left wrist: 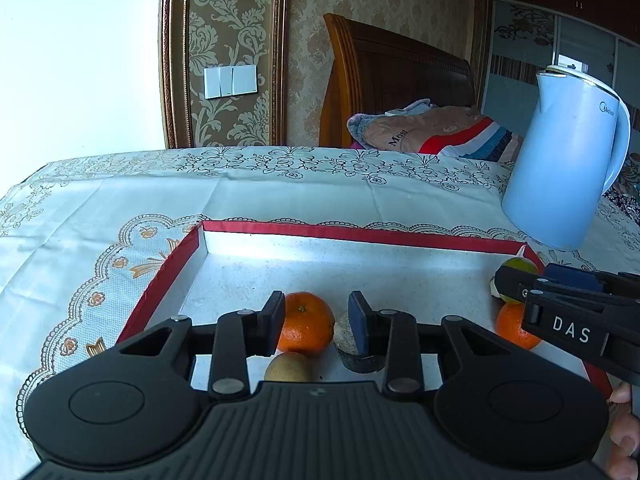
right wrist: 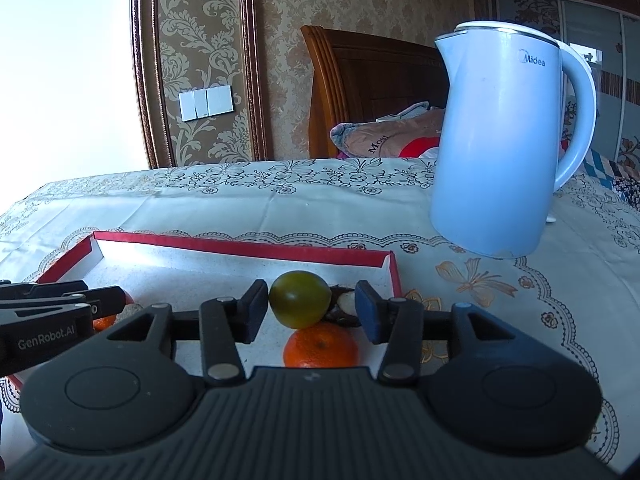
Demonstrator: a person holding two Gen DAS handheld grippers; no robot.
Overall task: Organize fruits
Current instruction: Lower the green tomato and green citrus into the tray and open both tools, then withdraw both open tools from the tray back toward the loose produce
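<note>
We've got a round orange mandarin point(left wrist: 305, 322) between our left gripper's point(left wrist: 316, 316) released jaws, on the floor of the shallow red-rimmed white tray point(left wrist: 360, 234). A brownish round fruit point(left wrist: 289, 368) lies just nearer. At the tray's right edge, our right gripper point(right wrist: 311, 308) stands released around a green round fruit point(right wrist: 299, 299), another mandarin point(right wrist: 320, 350) below. A pale blue kettle point(right wrist: 496, 148) stands on the bench beyond.
</note>
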